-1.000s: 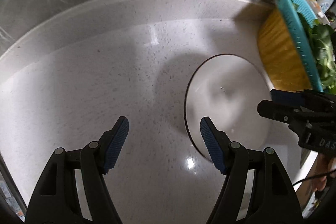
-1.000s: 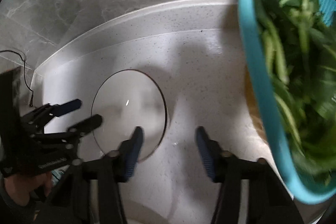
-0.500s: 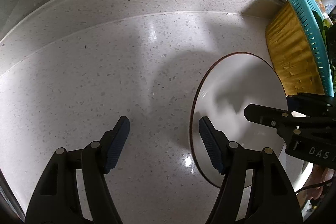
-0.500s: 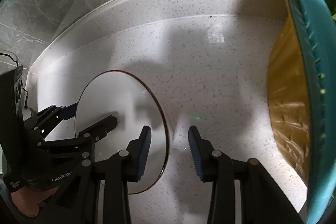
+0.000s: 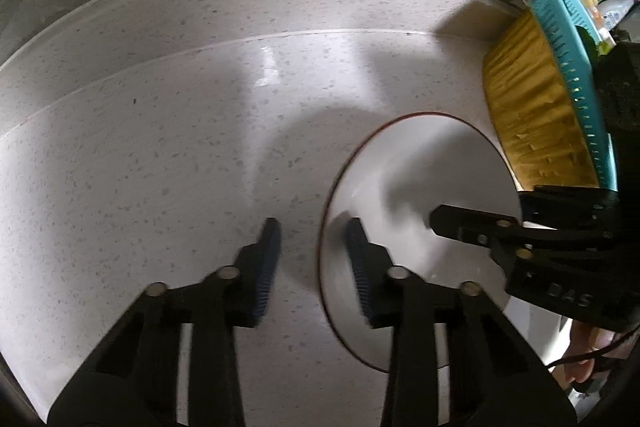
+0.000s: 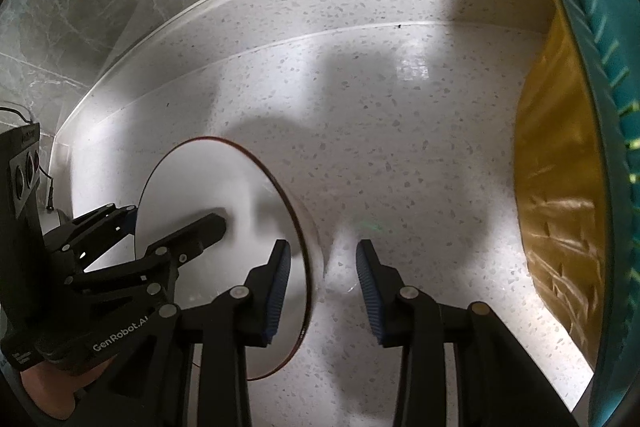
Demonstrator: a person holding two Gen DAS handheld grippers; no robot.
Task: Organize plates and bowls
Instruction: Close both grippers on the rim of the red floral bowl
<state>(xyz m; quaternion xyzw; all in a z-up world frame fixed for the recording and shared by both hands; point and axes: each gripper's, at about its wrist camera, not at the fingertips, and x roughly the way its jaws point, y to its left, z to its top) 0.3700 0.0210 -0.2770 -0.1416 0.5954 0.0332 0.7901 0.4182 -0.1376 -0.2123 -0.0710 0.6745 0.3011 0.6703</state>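
Pickup of round white brown-rimmed ceramic plate (image 5: pixel 420 187). Astride its rim with left hand-held gripper (image 5: pixel 314 267) and right hand-held gripper (image 6: pixel 324 279), just closing, not yet clamped. Next, likely: pinch firmly, lift level.

plate (image 5: pixel 420 163): glossy white glaze; counter (image 5: pixel 180 147): polished speckled stone; basket (image 6: pixel 600 27): teal plastic

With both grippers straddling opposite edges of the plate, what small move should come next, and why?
Probably finish closing both. The plate rim sits between the left gripper pads and the right gripper pads; both jaws have just been closing, yet gaps remain, so lifting now would likely slip.
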